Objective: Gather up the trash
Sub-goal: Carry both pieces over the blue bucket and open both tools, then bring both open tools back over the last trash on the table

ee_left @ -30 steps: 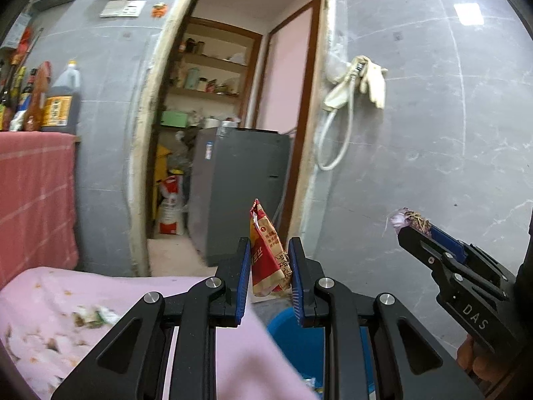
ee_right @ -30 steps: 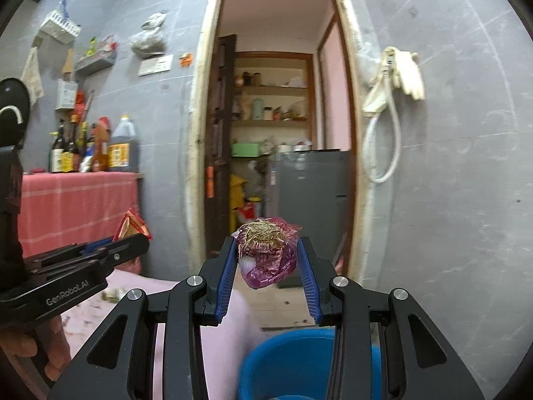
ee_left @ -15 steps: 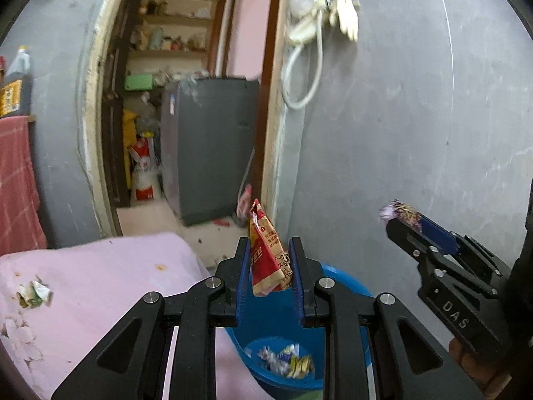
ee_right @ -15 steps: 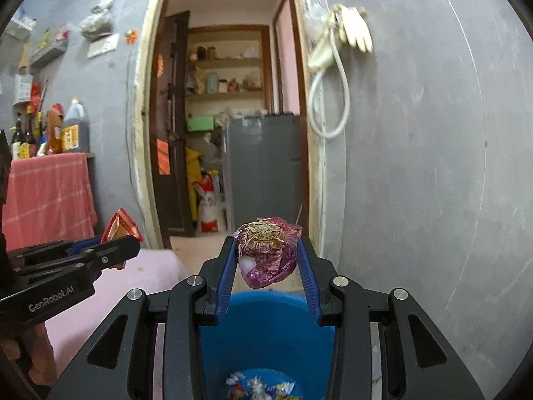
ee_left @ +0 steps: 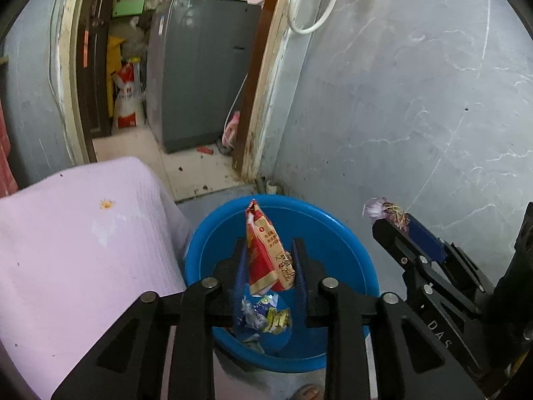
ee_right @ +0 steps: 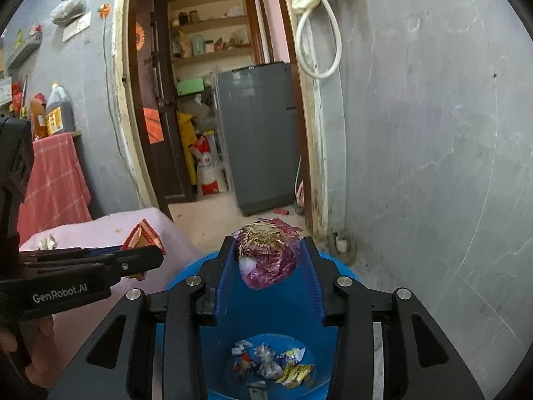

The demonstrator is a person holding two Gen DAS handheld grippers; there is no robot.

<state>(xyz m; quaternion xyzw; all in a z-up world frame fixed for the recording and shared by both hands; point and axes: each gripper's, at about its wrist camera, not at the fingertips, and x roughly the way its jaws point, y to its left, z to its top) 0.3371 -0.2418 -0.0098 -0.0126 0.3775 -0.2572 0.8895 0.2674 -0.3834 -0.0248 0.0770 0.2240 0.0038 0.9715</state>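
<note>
Both tongs hang over the blue basin (ee_right: 339, 268), jaws just easing apart: left tongs (ee_left: 269, 260) loosely around a red wrapper (ee_left: 266, 253), right tongs (ee_right: 268, 260) around a purple wad (ee_right: 266, 260). Older scraps (ee_right: 273, 365) lie at 6 o'clock.

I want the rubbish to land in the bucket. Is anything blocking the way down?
Nothing visible does. The red wrapper and the purple scrap both hang over the open blue bucket, which has only a few wrappers at its bottom. The jaws have just been opening.
</note>
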